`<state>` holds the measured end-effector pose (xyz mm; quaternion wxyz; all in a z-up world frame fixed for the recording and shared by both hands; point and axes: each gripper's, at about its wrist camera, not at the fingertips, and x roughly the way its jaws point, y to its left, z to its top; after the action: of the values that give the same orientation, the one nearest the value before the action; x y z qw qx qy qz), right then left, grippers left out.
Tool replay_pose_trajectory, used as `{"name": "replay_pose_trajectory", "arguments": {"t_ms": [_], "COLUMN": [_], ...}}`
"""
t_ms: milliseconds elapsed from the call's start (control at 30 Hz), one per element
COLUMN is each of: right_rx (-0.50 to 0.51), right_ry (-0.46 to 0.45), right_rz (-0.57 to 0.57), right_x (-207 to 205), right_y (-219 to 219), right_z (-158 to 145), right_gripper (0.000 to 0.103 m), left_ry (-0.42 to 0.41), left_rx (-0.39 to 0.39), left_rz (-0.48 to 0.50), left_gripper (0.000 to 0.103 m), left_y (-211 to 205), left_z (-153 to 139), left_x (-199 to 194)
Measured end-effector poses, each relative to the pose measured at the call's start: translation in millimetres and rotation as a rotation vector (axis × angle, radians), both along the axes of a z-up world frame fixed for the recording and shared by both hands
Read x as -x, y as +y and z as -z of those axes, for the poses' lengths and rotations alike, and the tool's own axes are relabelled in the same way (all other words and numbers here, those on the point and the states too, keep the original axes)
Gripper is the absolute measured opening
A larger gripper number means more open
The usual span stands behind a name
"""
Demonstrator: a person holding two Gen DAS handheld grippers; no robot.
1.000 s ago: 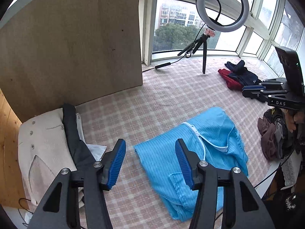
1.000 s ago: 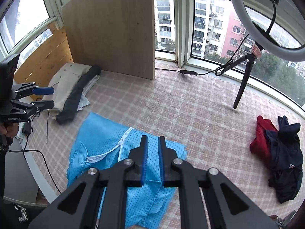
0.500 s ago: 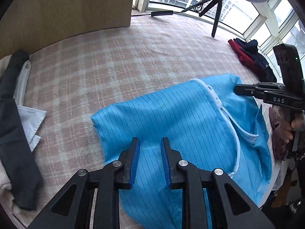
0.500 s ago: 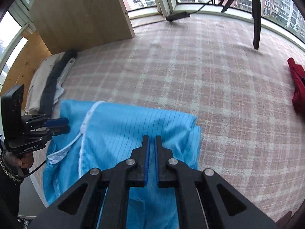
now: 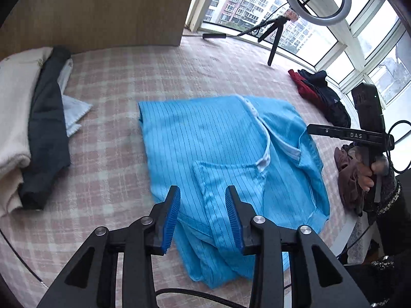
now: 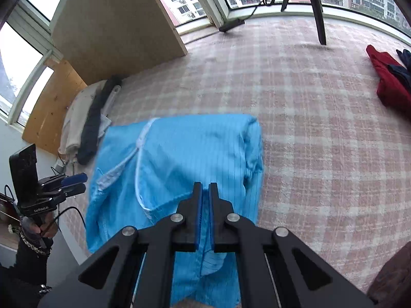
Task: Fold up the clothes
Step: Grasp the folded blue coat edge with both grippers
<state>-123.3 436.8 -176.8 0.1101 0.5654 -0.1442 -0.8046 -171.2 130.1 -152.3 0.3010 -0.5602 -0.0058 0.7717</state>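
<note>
A bright blue pinstriped garment (image 5: 215,148) lies partly folded on a pink plaid blanket (image 5: 115,154), its white-edged zipper running across the top layer. The left gripper (image 5: 203,215) hovers over the garment's near edge; its jaws have just been opening and stand apart, the cloth below them but not pinched. The right gripper (image 6: 205,205) has its jaws closed together over the same garment (whether cloth is caught between them cannot be told). Cream and dark folded clothes (image 5: 30,128) lie at the blanket's left.
</note>
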Motion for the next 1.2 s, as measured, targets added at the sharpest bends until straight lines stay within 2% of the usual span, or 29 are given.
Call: {"name": "replay_pose_trajectory", "arguments": {"t_ms": [67, 100, 167, 233, 300, 333, 400, 500, 600, 733, 933, 967, 1033, 1133, 1200], "right_rx": [-0.003, 0.015, 0.011, -0.023, -0.018, -0.004, 0.022, 0.064, 0.108, 0.062, -0.027, -0.024, -0.017, -0.055, -0.051], "right_ry": [-0.062, -0.065, -0.021, 0.043, 0.109, 0.133, 0.141, 0.074, 0.011, 0.057, 0.113, 0.12, 0.136, 0.157, 0.158], "right_rz": [0.005, 0.016, 0.048, 0.086, 0.124, 0.137, 0.155, 0.148, 0.123, 0.075, -0.049, -0.072, -0.117, -0.165, -0.164], "right_x": [-8, -13, -25, -35, -42, -44, -41, -30, -25, -32, -34, -34, -35, -35, -33], "right_y": [5, 11, 24, 35, 42, 43, 43, 40, 34, 26, 5, 2, -5, -16, -17], "right_z": [15, 14, -3, -21, -31, -33, -27, -5, 16, 20, 21, 21, 22, 22, 22], "right_gripper": [0.003, 0.004, 0.013, 0.046, 0.067, 0.073, 0.074, 0.074, 0.074, 0.08, 0.08, 0.079, 0.07, 0.066, 0.056], "left_ry": [-0.043, -0.03, -0.002, 0.015, -0.006, -0.017, -0.032, -0.073, -0.106, -0.086, -0.063, -0.059, -0.056, -0.048, -0.045], "left_rx": [0.054, 0.056, 0.059, 0.035, -0.011, -0.025, -0.023, -0.036, -0.029, -0.003, 0.028, 0.033, 0.031, 0.017, 0.004], "left_rz": [0.004, -0.005, -0.024, -0.069, -0.115, -0.133, -0.161, -0.183, -0.165, -0.099, -0.045, -0.041, -0.035, -0.03, -0.027], "left_gripper": [0.033, 0.032, 0.035, 0.043, 0.048, 0.048, 0.051, 0.051, 0.051, 0.053, 0.056, 0.055, 0.052, 0.045, 0.035], "left_y": [4, -1, -11, -28, -42, -46, -46, -39, -25, -6, 9, 10, 12, 15, 17], "left_z": [20, 15, 4, -10, -17, -17, -10, 9, 28, 30, 27, 27, 27, 28, 29], "left_x": [-6, -10, -18, -22, -19, -16, -10, 1, 8, 0, -7, -7, -7, -9, -9]}}
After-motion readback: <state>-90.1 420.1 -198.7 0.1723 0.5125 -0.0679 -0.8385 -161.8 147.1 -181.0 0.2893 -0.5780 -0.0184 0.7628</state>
